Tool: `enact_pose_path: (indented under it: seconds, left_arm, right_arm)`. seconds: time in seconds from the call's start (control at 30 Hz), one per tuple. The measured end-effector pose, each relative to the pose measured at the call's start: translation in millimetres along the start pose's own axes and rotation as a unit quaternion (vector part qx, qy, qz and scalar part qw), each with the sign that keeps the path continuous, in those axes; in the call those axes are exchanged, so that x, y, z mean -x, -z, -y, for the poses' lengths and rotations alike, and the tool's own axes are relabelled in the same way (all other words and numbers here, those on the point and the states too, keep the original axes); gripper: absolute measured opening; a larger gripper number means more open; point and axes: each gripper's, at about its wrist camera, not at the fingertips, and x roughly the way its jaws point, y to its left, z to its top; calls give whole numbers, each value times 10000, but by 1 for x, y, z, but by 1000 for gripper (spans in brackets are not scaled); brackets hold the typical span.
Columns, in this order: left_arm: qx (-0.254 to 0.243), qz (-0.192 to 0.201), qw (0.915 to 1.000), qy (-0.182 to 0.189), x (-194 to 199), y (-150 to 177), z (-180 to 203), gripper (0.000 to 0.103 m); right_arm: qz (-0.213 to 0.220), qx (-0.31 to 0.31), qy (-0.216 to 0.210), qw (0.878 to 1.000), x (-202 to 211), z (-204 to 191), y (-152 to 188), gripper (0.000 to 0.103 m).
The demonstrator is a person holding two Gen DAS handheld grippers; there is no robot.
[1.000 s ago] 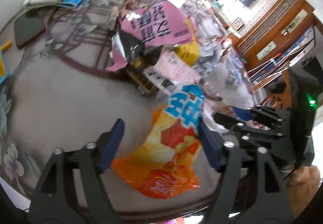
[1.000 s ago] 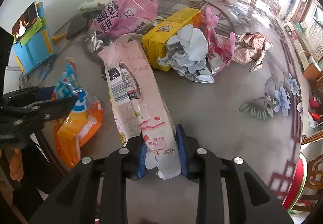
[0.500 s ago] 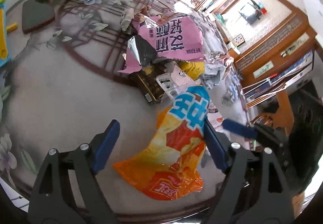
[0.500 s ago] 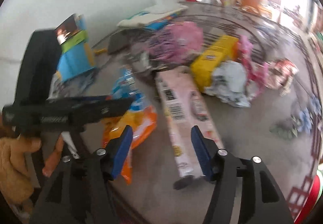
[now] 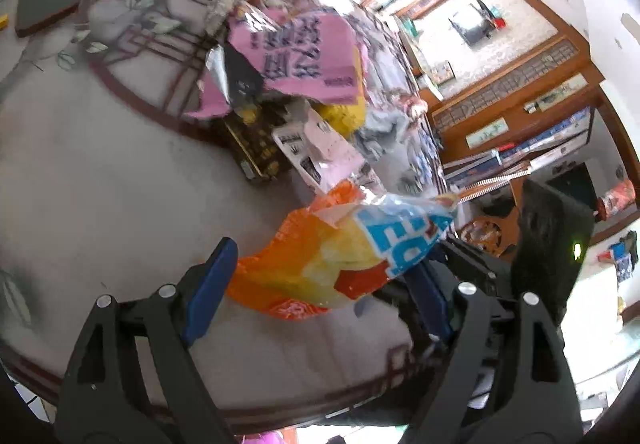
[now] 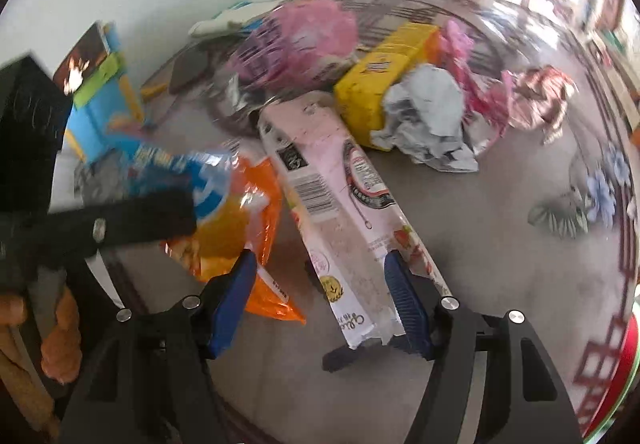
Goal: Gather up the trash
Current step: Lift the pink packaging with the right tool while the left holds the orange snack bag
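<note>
Now right claw (image 6: pixel 320 300) off pink wrapper (image 6: pixel 340 195).

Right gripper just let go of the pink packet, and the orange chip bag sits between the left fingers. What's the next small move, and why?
Probably close the left gripper on the orange chip bag: it sits between the open jaws, ungripped. The right gripper is opening over the pink packet.

Chip bag (image 6: pixel 240 215) lies left of long pouch (image 6: pixel 340 195) on table (image 6: pixel 500 244), box (image 6: pixel 384 71) behind.

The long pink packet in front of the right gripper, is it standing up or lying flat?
Lying flat. The long pink packet rests lengthwise on the table, barcode face up, its near end between the opening blue pads of the right gripper.
</note>
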Motion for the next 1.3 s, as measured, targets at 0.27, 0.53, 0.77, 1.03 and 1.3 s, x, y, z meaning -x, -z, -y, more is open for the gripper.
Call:
enact_pose_path:
  seconds: [0.27, 0.53, 0.77, 1.03, 1.3]
  left_arm:
    - [-239, 61, 9988, -414, 11, 7, 12, 86]
    - [-360, -218, 9957, -830, -12, 11, 7, 86]
    - [-394, -284, 9938, -1004, -35, 12, 2, 63]
    - [-310, 430, 9914, -1193, -2, 4, -3, 54]
    - [-399, 451, 9918, -1130, 2, 3, 2, 54]
  right_arm:
    - [-207, -203, 235, 9993, -11, 9, 0, 67]
    - [414, -228, 283, 9985, 24, 18, -8, 67]
    - [434, -186, 645, 9968, 30, 29, -12, 68]
    - [25, 313, 654, 9974, 2, 12, -25, 75]
    - [-222, 887, 1052, 9902, -29, -9, -25, 75]
